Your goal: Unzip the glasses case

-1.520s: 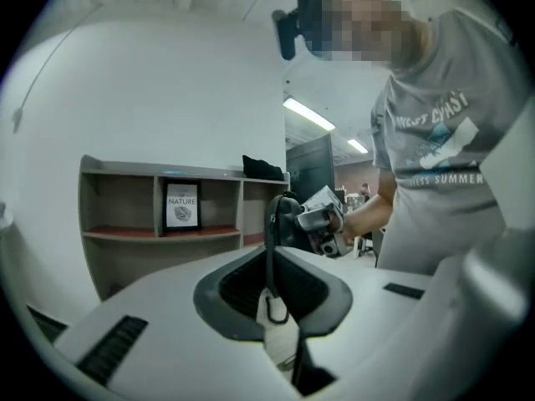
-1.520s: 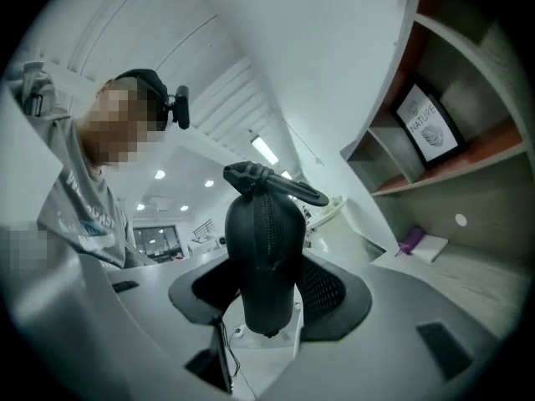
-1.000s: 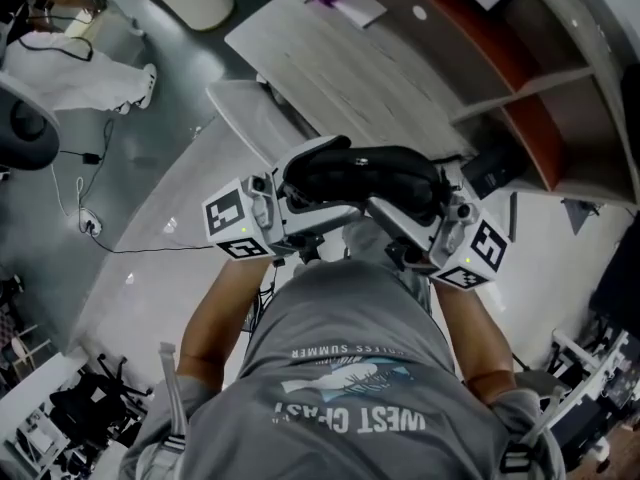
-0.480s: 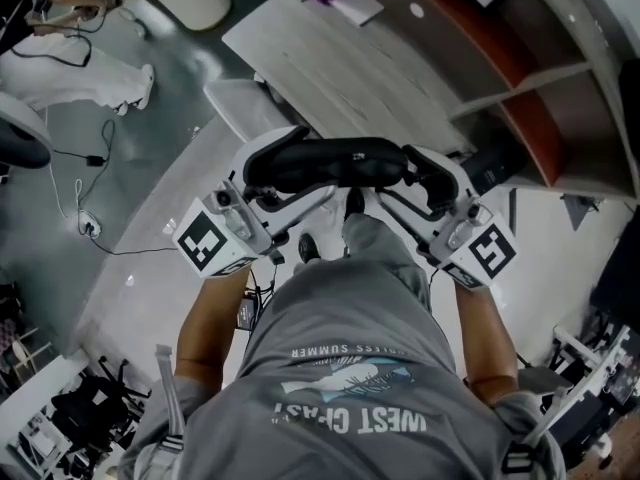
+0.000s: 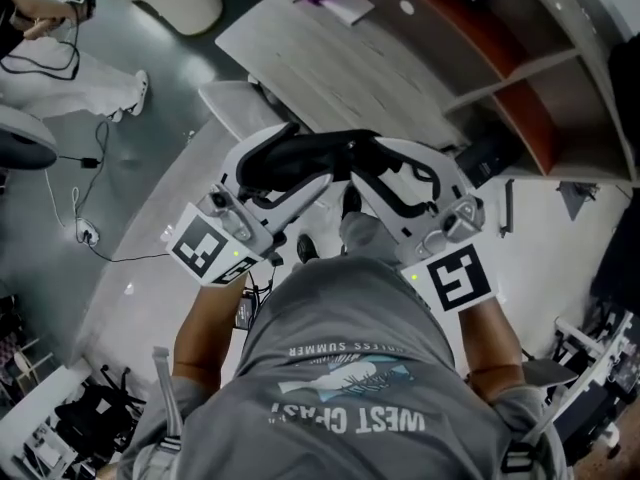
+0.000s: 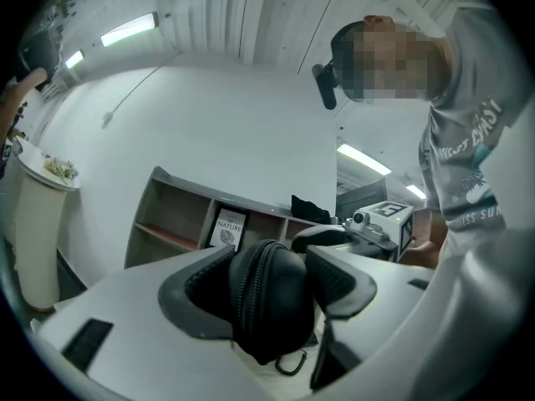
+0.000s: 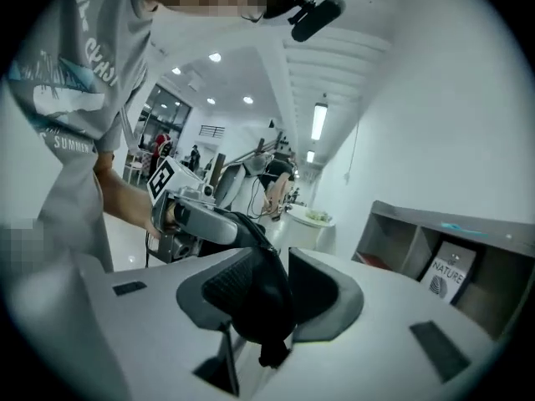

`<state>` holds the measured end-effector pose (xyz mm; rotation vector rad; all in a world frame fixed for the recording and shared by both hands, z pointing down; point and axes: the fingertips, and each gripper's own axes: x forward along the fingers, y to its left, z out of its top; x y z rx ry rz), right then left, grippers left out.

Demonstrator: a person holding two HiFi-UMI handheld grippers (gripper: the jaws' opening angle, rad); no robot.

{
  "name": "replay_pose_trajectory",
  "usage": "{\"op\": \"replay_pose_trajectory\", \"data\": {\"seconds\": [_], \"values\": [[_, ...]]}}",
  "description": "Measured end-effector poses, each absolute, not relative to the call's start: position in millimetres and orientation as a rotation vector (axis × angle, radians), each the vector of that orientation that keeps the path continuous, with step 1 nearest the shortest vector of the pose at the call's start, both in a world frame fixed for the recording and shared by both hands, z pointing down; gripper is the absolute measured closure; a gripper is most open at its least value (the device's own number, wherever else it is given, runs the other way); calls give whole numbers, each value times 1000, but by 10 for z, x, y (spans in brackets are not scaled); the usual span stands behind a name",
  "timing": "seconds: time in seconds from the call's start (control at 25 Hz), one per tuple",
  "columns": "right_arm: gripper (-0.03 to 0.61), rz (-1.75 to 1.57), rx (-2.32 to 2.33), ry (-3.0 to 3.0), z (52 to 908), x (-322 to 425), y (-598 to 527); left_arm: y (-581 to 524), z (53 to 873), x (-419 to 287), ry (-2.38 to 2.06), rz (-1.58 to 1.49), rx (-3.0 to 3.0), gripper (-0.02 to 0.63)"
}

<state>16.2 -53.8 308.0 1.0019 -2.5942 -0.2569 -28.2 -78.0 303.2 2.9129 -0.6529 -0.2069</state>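
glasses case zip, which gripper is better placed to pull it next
The right gripper: its jaws, just closing, have the glasses case end and pull tab between them; the left gripper clamps the body.

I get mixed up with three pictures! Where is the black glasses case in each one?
Head view: the glasses case is at upper centre.
Left gripper view: it is at low centre, big and close.
Right gripper view: it is at low centre.
Shared landmark: the open shelf, on the left and on the right.
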Motion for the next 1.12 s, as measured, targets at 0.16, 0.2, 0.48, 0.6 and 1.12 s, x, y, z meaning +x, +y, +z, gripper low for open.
{"op": "replay_pose_trajectory", "data": {"seconds": [0.16,0.2,0.48,0.6,1.12], "values": [[434,-199,848,-2594,3143,79,-494,-755,3074,-354,-605,-129,2904,353],[437,-201,821,-2586,3146,64,-470,-738,3079,-371,-589,-106,2901,353],[450,-495,572,-2400,3264,-93,-348,-663,3193,-408,-437,26,2828,357],[451,-552,490,-2357,3293,-135,-294,-623,3208,-411,-375,71,2832,357],[496,-328,563,-2544,3186,-182,-292,-540,2985,-452,-336,-53,2858,364]]}}
